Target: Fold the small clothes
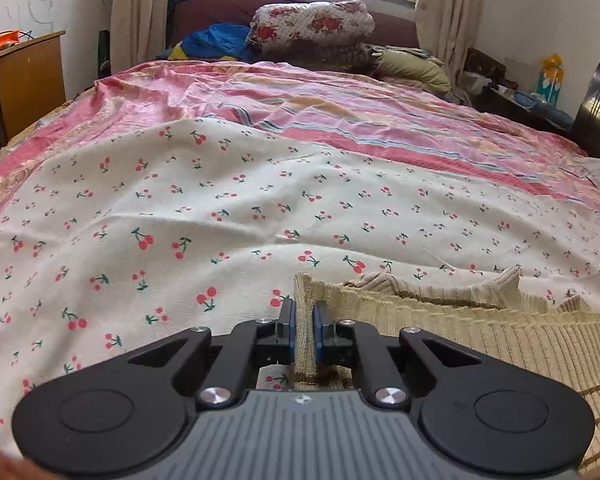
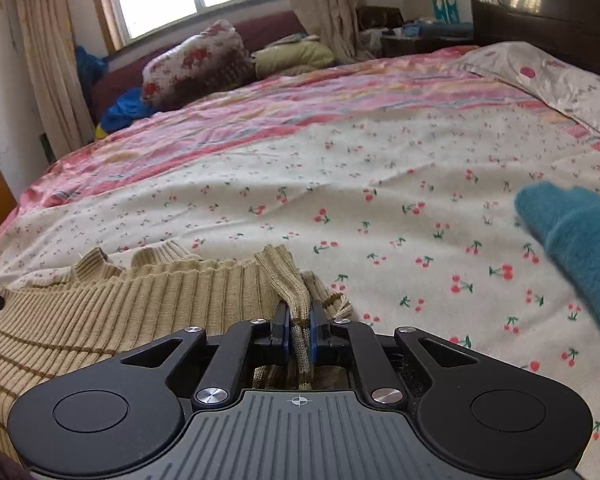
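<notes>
A beige ribbed knit sweater [image 1: 480, 332] with thin brown stripes lies flat on the cherry-print sheet [image 1: 220, 208], low and to the right in the left wrist view. My left gripper [image 1: 303, 308] is shut on the sweater's left corner, and a fold of knit stands up between the blue pads. In the right wrist view the sweater [image 2: 120, 304] spreads to the lower left. There my right gripper [image 2: 300, 308] is shut on its right corner, with a ribbed strip pinched between the pads.
A teal garment [image 2: 580, 240] lies on the sheet [image 2: 380, 200] to the right of the right gripper. At the bed's far end are a floral quilt bundle [image 1: 312, 28] and a blue cloth [image 1: 216, 42]. A wooden desk [image 1: 24, 76] stands at the left and a dark headboard [image 2: 548, 4] at the right.
</notes>
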`<state>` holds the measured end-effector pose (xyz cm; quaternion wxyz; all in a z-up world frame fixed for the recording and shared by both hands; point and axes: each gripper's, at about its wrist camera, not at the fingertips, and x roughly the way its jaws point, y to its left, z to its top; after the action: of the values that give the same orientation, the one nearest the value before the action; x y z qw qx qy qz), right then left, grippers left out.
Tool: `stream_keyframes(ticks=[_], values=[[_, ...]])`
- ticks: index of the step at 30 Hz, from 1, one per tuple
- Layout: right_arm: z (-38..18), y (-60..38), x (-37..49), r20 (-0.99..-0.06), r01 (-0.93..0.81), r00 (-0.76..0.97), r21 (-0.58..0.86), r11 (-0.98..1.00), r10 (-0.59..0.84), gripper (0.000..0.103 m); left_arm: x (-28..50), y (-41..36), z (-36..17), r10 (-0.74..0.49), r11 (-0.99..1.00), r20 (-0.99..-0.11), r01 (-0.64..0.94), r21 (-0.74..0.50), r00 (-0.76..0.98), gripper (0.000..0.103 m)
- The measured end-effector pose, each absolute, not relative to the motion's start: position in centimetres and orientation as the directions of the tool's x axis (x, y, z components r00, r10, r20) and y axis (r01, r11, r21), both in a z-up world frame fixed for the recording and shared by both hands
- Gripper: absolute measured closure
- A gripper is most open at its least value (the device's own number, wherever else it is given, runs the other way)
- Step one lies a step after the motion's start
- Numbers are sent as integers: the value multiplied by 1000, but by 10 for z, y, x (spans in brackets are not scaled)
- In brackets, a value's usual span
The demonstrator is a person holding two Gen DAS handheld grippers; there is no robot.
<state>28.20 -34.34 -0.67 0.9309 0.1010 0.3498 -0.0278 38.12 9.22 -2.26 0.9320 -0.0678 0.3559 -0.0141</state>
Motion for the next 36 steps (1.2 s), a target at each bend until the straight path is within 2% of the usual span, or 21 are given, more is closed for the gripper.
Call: stream_keyframes(ticks=[2, 4, 5, 12, 19, 22, 24, 26, 28, 32, 36], values=[[2, -346, 280, -650, 118, 759, 184, 976, 30, 91, 379, 95, -17, -81, 989, -660, -22, -146, 747, 82], [12, -348, 274, -632, 115, 774, 200, 973, 38, 88, 377, 99, -10, -83, 988, -658, -27, -155, 748, 72], [18, -350, 269, -624, 114, 780, 205, 972, 40, 87, 375, 102, -6, -84, 986, -655, -33, -164, 751, 71], [48, -353, 201, -598, 43, 794, 233, 972, 108, 86, 334, 123, 21, -73, 985, -607, -39, -169, 792, 70], [36, -324, 142, -625, -85, 748, 245, 966, 224, 86, 254, 101, 27, -215, 973, -599, 116, -200, 771, 70], [18, -321, 142, -672, -61, 715, 215, 975, 193, 86, 243, 90, 11, -218, 975, -639, 137, -174, 737, 70], [10, -325, 144, -700, -29, 696, 194, 981, 159, 88, 246, 90, -4, -178, 983, -686, 102, -151, 705, 70], [7, -332, 147, -711, 4, 693, 164, 986, 115, 93, 251, 92, -19, -126, 992, -720, 67, -110, 683, 62], [6, -337, 149, -724, 30, 684, 146, 989, 86, 90, 251, 100, -24, -143, 988, -709, 53, -147, 690, 60], [6, -338, 150, -737, 47, 673, 131, 990, 66, 90, 245, 106, -17, -137, 984, -708, 15, -176, 693, 60], [22, -328, 140, -716, 45, 696, 129, 991, 61, 89, 231, 117, -14, -137, 979, -696, -12, -205, 705, 60]])
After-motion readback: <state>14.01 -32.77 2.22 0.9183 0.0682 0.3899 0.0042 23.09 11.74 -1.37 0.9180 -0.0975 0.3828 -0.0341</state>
